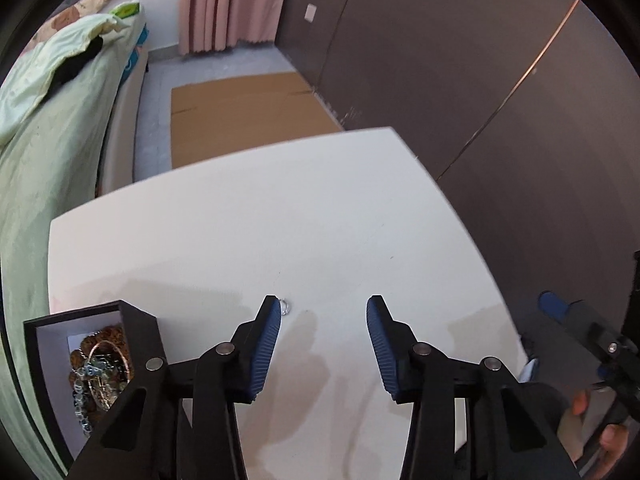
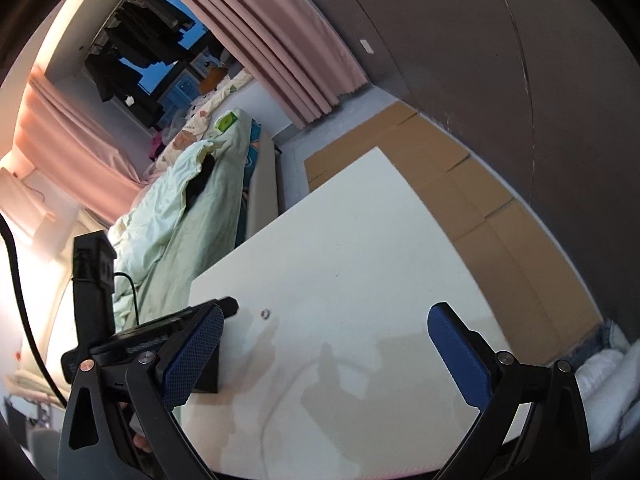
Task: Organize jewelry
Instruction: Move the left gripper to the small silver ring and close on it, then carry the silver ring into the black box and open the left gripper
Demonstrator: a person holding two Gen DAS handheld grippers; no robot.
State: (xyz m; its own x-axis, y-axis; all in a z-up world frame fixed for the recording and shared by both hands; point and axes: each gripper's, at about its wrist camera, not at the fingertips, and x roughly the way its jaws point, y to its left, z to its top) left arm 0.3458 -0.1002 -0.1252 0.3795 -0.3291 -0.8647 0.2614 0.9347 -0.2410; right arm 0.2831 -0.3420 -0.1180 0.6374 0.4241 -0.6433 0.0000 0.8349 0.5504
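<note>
A small silver ring [image 1: 285,306] lies on the white table [image 1: 280,220], just past my left gripper's left fingertip. My left gripper [image 1: 324,312] is open and empty above the table. An open black jewelry box [image 1: 60,364] at the lower left holds a heap of bracelets and chains [image 1: 100,376]. In the right wrist view the same ring [image 2: 265,313] lies on the table [image 2: 360,240], ahead and left of my right gripper [image 2: 326,322], which is open and empty. The left gripper's body [image 2: 132,344] shows at the left and hides the box.
A bed with a pale green quilt [image 1: 44,152] runs along the table's left side. Flattened cardboard [image 1: 240,116] lies on the floor beyond the table. A dark wall [image 1: 500,100] stands to the right. Pink curtains [image 2: 288,32] hang at the back.
</note>
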